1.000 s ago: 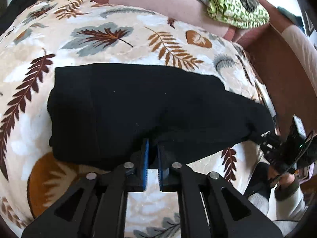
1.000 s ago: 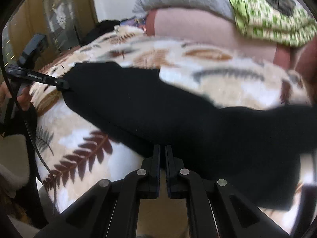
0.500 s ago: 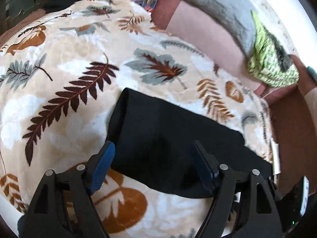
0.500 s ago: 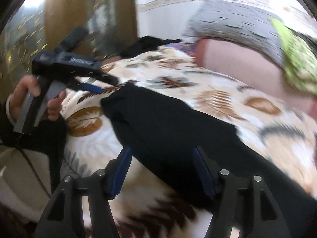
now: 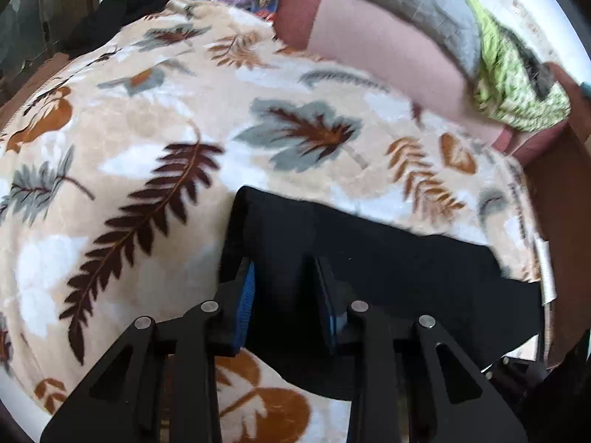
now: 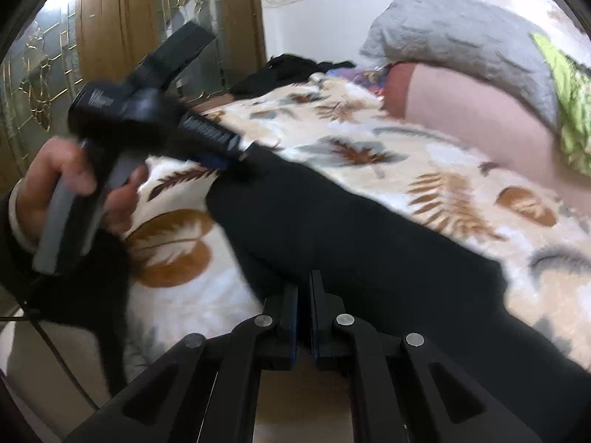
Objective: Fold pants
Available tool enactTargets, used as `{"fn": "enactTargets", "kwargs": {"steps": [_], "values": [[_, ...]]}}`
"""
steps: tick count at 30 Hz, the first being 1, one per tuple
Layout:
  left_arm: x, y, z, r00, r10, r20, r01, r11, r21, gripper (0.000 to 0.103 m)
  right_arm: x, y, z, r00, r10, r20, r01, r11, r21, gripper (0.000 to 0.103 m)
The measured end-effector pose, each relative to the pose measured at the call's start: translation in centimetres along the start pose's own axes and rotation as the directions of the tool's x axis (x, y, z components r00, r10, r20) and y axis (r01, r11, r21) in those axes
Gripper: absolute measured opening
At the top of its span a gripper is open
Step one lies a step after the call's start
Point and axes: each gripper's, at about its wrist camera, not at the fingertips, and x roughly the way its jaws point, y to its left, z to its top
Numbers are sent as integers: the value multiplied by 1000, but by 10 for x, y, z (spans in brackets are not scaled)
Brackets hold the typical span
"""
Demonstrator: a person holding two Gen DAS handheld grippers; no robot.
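Black pants (image 5: 369,258) lie folded in a long band across the leaf-print blanket (image 5: 147,147). My left gripper (image 5: 286,291) straddles their left end. Its jaws are closing, with fabric between the blue pads (image 5: 246,295) and a gap still showing. In the right wrist view the pants (image 6: 351,240) run from that left gripper (image 6: 236,157), held by a hand (image 6: 55,184), down to my right gripper (image 6: 303,288). The right gripper is shut on the pants' near edge, which reaches into its fingertips.
A pink bolster (image 5: 388,55), a grey pillow (image 5: 406,7) and a green patterned cloth (image 5: 509,85) line the far side of the bed. A dark clothes pile (image 5: 129,7) sits at the far left corner. A wooden glazed door (image 6: 110,37) stands beyond. The brown bed frame (image 5: 561,203) bounds the right.
Half a second ago both grippers stood wide open over the pants. Now the left jaws have narrowed around the left end and the right jaws have shut at the near edge, closer to the left gripper.
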Motion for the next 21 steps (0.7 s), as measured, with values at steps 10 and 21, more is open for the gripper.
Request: {"fn": "enactTargets", "kwargs": {"steps": [10, 21], "values": [[-27, 5, -9, 996, 75, 52, -73, 996, -45, 29, -48, -42, -15, 995, -60, 86, 45, 985, 164, 52], [-20, -61, -29, 999, -23, 22, 21, 995, 95, 31, -30, -173, -11, 996, -90, 26, 64, 858, 510, 49]]}}
